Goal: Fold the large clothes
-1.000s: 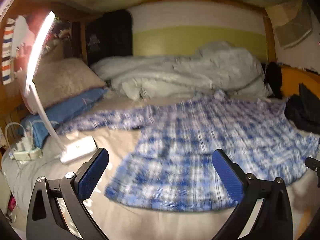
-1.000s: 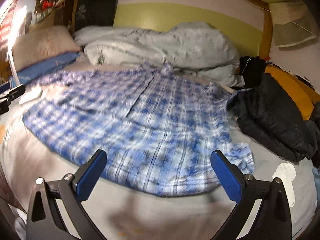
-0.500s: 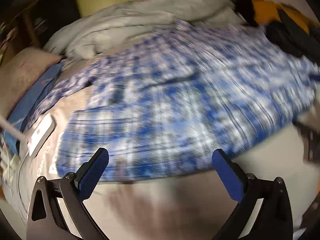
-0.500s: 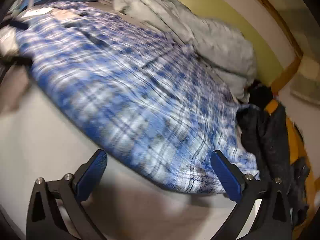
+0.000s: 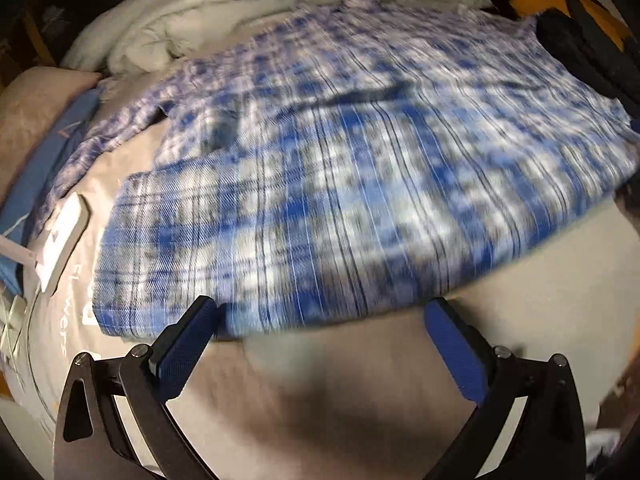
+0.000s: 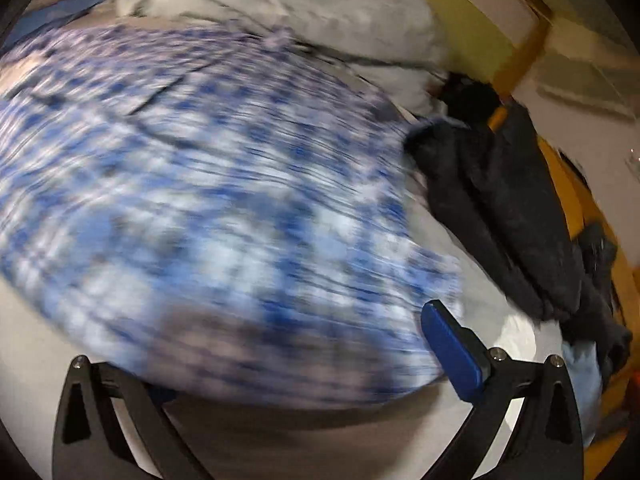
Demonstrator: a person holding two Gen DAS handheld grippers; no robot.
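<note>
A large blue-and-white plaid shirt (image 5: 340, 168) lies spread flat on a beige bed sheet (image 5: 360, 392); it also fills the right wrist view (image 6: 208, 200). My left gripper (image 5: 320, 332) is open, its blue pads right at the shirt's near hem, the left pad touching the edge. My right gripper (image 6: 304, 360) is open and low over the hem's right part; the shirt edge covers its left pad, and the right fingertip (image 6: 448, 344) shows beside the corner. Both views are motion-blurred.
A rumpled white duvet (image 5: 224, 12) lies behind the shirt. Dark clothes (image 6: 504, 208) are piled at the right by an orange edge. A white lamp base (image 5: 60, 240), a blue pillow (image 5: 52, 160) and a beige pillow (image 5: 32, 112) sit at the left.
Both grippers have dropped and moved forward toward the shirt's near hem, tilting down. The hem now sits between the pads of each. Jaws stayed open.
</note>
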